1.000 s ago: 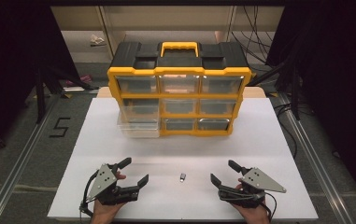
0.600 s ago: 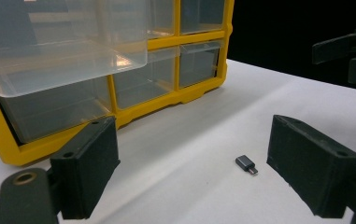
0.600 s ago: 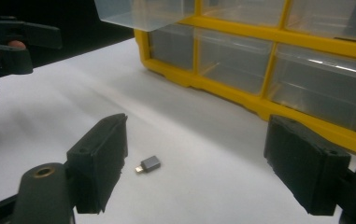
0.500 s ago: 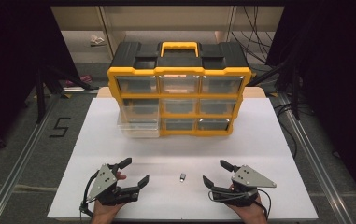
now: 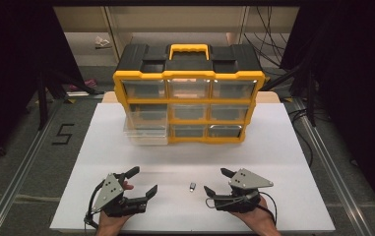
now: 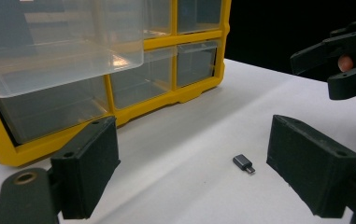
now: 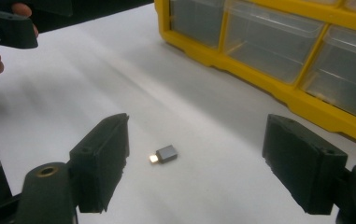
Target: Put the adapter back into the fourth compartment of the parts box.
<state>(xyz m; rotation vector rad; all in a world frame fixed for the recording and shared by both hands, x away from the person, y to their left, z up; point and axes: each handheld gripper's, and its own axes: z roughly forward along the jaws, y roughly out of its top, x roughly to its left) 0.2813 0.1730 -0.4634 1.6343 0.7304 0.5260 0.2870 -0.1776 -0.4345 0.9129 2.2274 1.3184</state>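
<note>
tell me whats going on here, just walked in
A person sits at a white table with a two-jaw gripper in each hand. Both the left gripper and the right gripper are open and hold nothing. Between them a small grey adapter lies loose on the table, untouched. At the back stands a yellow and black drawer organizer, with one clear drawer on its lower left pulled out.
</note>
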